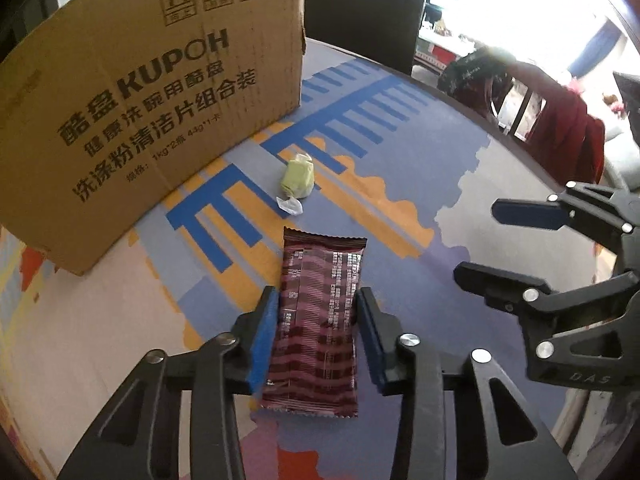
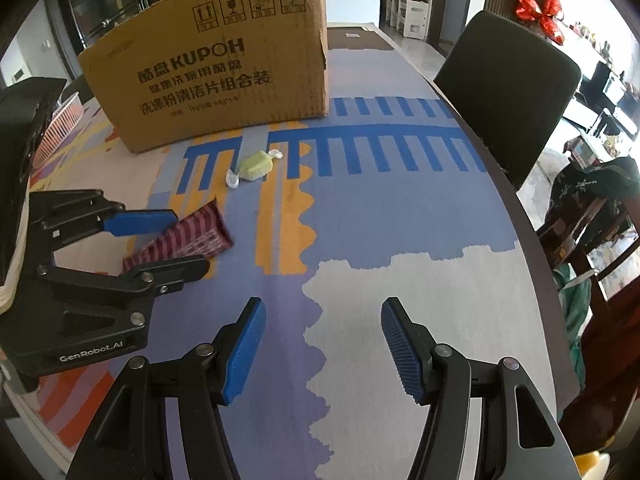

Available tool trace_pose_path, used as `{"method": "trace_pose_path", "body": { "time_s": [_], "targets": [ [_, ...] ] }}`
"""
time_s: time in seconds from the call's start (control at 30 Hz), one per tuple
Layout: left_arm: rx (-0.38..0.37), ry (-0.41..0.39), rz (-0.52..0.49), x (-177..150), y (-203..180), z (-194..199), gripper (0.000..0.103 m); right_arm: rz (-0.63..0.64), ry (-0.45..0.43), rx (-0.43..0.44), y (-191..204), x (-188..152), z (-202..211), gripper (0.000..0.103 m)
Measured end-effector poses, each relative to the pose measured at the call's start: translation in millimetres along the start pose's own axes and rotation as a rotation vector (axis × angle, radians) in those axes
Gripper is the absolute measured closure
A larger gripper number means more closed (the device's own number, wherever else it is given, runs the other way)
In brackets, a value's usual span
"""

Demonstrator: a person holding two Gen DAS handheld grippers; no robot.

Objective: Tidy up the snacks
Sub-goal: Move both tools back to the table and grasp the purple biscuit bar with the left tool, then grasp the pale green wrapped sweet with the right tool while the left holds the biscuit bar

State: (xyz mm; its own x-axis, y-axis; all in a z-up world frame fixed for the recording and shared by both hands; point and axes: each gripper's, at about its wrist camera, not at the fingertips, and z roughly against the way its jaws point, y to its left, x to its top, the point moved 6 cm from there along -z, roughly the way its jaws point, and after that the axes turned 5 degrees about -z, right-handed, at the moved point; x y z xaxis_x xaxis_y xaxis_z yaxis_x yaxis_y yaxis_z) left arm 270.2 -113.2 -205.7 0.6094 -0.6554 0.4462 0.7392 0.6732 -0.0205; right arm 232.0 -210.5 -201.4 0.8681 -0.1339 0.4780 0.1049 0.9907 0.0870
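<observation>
A maroon striped snack bar (image 1: 320, 280) lies lengthwise on the patterned table mat (image 1: 400, 240). My left gripper (image 1: 317, 294) is shut on it, both blue pads pressing the wrapper's long sides. The right wrist view shows the same bar (image 2: 200, 232) between the left gripper's (image 2: 188, 240) fingers. A green twist-wrapped candy (image 1: 298, 178) rests farther out, near the cardboard box (image 1: 140, 100), and the right wrist view also shows the candy (image 2: 256, 165). My right gripper (image 2: 323, 308) hovers open over bare mat to the right, nothing between its pads; the left wrist view has it (image 1: 478, 240) at the right.
The tall printed cardboard box (image 2: 220, 80) stands at the back left of the table. A dark chair (image 2: 508, 92) sits at the table's curved right edge. A white slatted basket (image 2: 60, 124) shows at the far left. A wooden chair with clothes (image 2: 592, 208) stands beyond the right edge.
</observation>
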Motion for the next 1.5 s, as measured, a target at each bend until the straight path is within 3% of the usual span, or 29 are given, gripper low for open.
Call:
{"method": "trace_pose_path", "body": {
  "time_s": [0.27, 0.63, 1.07, 1.5],
  "targets": [
    [0.012, -0.010, 0.107, -5.5, 5.5, 6.7, 0.069, 0.009, -0.024, 0.030, 7.6, 7.4, 1.9, 0.042],
    [0.161, -0.078, 0.243, -4.9, 29.0, 31.2, 0.069, 0.038, -0.083, 0.081, 21.7, 28.0, 0.8, 0.042],
    [0.217, -0.128, 0.432, -2.8, 63.5, 36.2, 0.069, 0.038, -0.139, 0.130, 43.8, 69.6, -20.7, 0.042],
    [0.240, -0.134, 0.507, -7.9, 81.8, 30.6, 0.069, 0.047, -0.112, 0.121, 53.0, 88.9, -48.0, 0.057]
  ]
}}
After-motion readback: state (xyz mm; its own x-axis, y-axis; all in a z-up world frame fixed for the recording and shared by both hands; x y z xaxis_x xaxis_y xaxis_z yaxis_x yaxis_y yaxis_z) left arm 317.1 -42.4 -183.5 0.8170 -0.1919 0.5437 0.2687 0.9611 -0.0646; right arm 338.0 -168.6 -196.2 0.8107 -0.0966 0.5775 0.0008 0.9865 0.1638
